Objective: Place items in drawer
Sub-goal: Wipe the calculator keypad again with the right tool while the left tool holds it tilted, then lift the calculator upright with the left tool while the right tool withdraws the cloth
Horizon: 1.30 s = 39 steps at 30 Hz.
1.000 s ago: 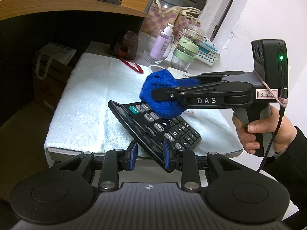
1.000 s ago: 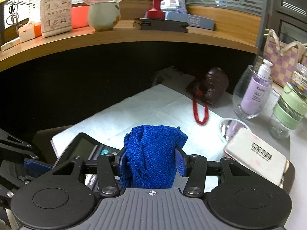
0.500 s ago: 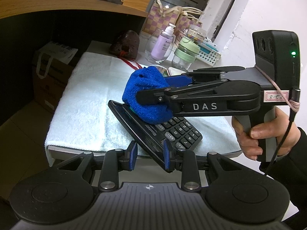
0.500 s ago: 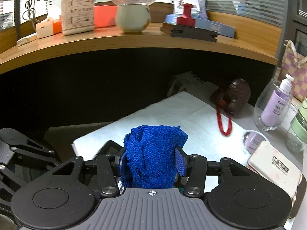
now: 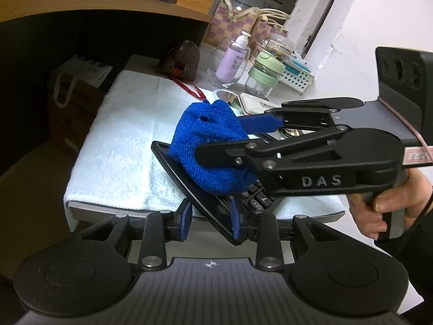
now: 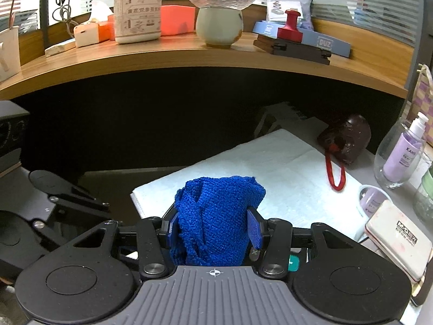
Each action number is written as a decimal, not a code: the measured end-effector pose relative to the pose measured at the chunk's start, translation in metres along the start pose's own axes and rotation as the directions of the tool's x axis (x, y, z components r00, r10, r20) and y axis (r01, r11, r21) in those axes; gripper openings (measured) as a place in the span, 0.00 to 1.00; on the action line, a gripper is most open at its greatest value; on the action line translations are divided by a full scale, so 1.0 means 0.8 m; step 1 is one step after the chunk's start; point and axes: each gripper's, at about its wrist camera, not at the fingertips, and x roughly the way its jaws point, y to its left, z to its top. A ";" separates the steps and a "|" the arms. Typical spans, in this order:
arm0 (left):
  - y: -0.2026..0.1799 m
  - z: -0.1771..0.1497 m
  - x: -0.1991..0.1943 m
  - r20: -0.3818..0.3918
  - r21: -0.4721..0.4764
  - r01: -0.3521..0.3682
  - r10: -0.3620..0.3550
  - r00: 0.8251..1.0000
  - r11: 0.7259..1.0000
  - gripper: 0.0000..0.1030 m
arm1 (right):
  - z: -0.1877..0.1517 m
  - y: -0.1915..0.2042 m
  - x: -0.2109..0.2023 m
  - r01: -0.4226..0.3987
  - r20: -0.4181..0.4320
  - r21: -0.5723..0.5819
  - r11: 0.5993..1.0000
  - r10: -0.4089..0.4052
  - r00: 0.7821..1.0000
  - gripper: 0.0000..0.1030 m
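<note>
Over the last second I have swung my right gripper (image 5: 238, 138) leftward: the blue knitted cloth (image 5: 211, 146) it carries sat over the calculator's keys a second ago and now hangs over the display end, nearer the left edge of the white towel (image 5: 130, 135). In the right wrist view the dark space under the wooden shelf (image 6: 189, 54) has come more squarely ahead. I judge I am carrying the cloth toward a drawer off to the left, though no drawer shows in either view, so I cannot say how far off it is.

My left gripper (image 5: 209, 219) has barely moved. Its jaws are set around the near corner of the black calculator (image 5: 216, 211), which is tilted up off the towel; I read that as a grip. The right jaws are closed on the bunched cloth (image 6: 216, 216), blue pads pressed into both sides.

Writing, left to right: the white tub (image 6: 136, 8) on the shelf carries printed characters too small for me to read; the blue box (image 6: 322, 40) says "DUZ"; the lilac pump bottle (image 6: 403, 151) in the glass reads "KANS"; the flat white case (image 6: 397, 243) on the table has a dark logo I cannot make out. The right gripper's body is embossed "DAS".
</note>
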 end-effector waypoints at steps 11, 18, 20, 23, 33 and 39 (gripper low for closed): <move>-0.005 -0.002 0.003 -0.011 -0.005 0.025 -0.025 1.000 1.000 0.39 | -0.012 0.003 -0.014 -0.002 -0.004 0.011 1.000 0.002 1.000 0.51; -0.008 -0.004 0.006 -0.025 -0.006 0.044 -0.045 0.999 0.999 0.44 | -0.021 -0.005 -0.024 -0.010 -0.007 0.041 0.999 0.011 1.000 0.51; -0.008 -0.005 0.006 -0.030 -0.007 0.050 -0.051 0.998 0.999 0.46 | -0.023 -0.006 -0.027 -0.010 -0.009 0.040 0.999 0.010 1.000 0.51; -0.009 -0.005 0.008 -0.035 -0.004 0.054 -0.054 0.998 0.999 0.48 | -0.026 -0.007 -0.030 -0.008 -0.010 0.040 0.999 0.009 1.000 0.51; -0.008 -0.003 0.004 -0.021 0.004 0.047 -0.046 0.999 0.999 0.50 | -0.035 -0.013 -0.038 0.067 -0.020 0.016 0.998 -0.067 0.998 0.51; -0.002 0.001 -0.007 0.002 0.007 0.027 -0.027 1.000 1.000 0.50 | -0.048 -0.033 -0.044 0.175 -0.042 0.020 0.984 -0.175 0.984 0.51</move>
